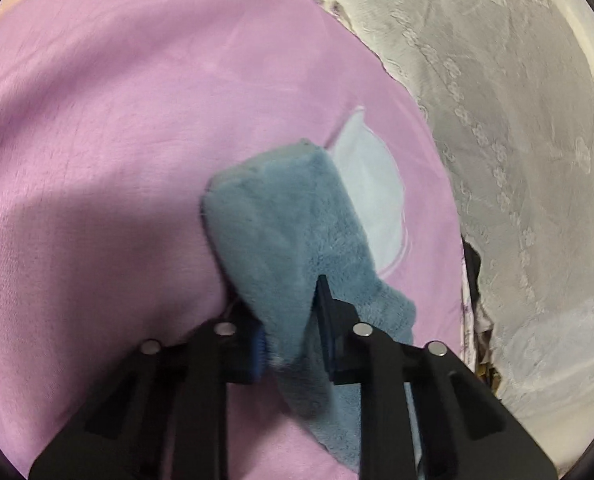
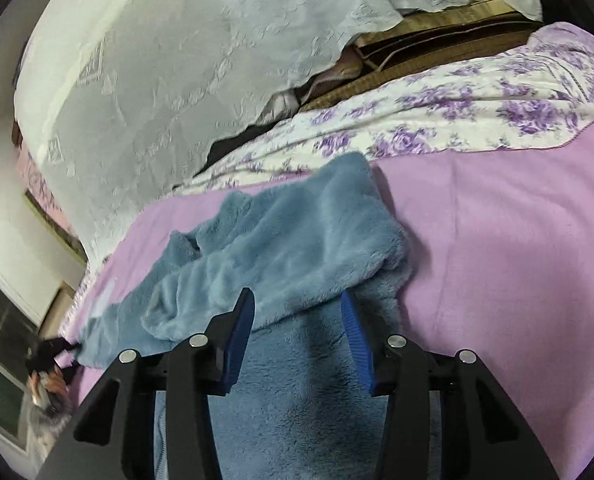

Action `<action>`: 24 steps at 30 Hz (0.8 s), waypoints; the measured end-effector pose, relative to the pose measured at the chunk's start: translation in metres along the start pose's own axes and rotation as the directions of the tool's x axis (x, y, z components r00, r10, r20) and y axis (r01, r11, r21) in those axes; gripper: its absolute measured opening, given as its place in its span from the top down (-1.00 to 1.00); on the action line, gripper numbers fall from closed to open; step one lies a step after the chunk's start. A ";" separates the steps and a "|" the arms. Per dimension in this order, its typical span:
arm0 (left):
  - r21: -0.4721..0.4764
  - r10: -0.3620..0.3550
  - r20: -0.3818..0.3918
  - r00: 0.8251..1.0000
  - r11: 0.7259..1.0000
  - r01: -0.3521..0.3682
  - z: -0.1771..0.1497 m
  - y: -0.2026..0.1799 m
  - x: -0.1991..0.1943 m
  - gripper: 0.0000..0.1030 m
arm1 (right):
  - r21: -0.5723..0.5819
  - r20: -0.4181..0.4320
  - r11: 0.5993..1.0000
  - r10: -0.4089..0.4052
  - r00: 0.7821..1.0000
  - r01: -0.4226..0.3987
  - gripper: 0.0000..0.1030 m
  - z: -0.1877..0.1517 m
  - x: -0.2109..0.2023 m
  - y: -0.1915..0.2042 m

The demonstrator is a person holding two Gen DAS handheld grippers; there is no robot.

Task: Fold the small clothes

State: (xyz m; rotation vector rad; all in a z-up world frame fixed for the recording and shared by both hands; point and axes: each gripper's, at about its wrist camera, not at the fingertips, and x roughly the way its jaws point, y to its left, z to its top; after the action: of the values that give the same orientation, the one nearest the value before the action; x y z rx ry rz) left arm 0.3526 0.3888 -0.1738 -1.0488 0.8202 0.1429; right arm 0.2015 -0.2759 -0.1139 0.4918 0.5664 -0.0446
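A fluffy blue-grey garment [image 2: 297, 248] lies partly folded on a pink-purple bedspread [image 2: 497, 248]. In the left wrist view my left gripper [image 1: 285, 312] is shut on a bunched fold of the garment [image 1: 281, 216], which stands up between its jaws and drapes away over the bedspread [image 1: 97, 140]. In the right wrist view my right gripper [image 2: 297, 312] is open, its blue pads [image 2: 355, 320] apart just above the garment's near layer, with a folded-over flap in front. The left gripper [image 2: 49, 350] shows small at the far left, holding the garment's end.
A white lace cloth [image 2: 157, 80] hangs behind the bed. A purple floral sheet [image 2: 457, 120] lies along the far edge, with cardboard [image 2: 437, 36] behind it. A pale patch [image 1: 369, 188] shows on the bedspread beside the garment. A framed window [image 2: 1, 340] is at the left.
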 end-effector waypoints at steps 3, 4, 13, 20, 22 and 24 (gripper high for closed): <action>0.001 -0.022 0.008 1.000 1.000 0.022 -0.001 0.002 -0.006 0.79 | -0.048 0.055 0.998 -0.026 0.998 0.029 0.10 0.000 -0.018 0.005; 0.013 -0.021 0.014 1.000 1.000 0.021 -0.002 -0.001 -0.008 0.79 | -0.065 0.086 0.996 -0.050 0.995 0.055 0.10 0.000 -0.026 0.003; 0.312 0.032 0.143 0.989 0.947 -0.075 -0.046 -0.069 -0.049 0.80 | 0.190 0.043 0.978 -0.102 0.994 0.092 -0.18 0.013 -0.037 -0.077; 0.422 0.050 0.150 0.987 0.900 -0.110 -0.071 -0.111 -0.054 0.80 | 0.209 -0.037 0.969 -0.124 0.992 0.129 -0.18 0.023 -0.023 -0.109; 0.447 0.064 0.156 0.986 0.885 -0.128 -0.077 -0.119 -0.056 0.80 | 0.226 -0.065 0.968 -0.098 0.993 0.111 -0.19 0.022 -0.016 -0.115; 0.477 0.065 0.161 0.985 0.868 -0.136 -0.084 -0.132 -0.058 0.80 | 0.213 -0.057 0.971 -0.097 0.994 0.107 -0.21 0.020 -0.015 -0.115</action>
State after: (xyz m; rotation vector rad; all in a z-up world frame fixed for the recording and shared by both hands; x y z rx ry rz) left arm 0.3293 0.2675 -0.0614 -0.5114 0.7310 0.0896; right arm 0.1789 -0.3877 -0.1413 0.6764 0.6352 -0.1947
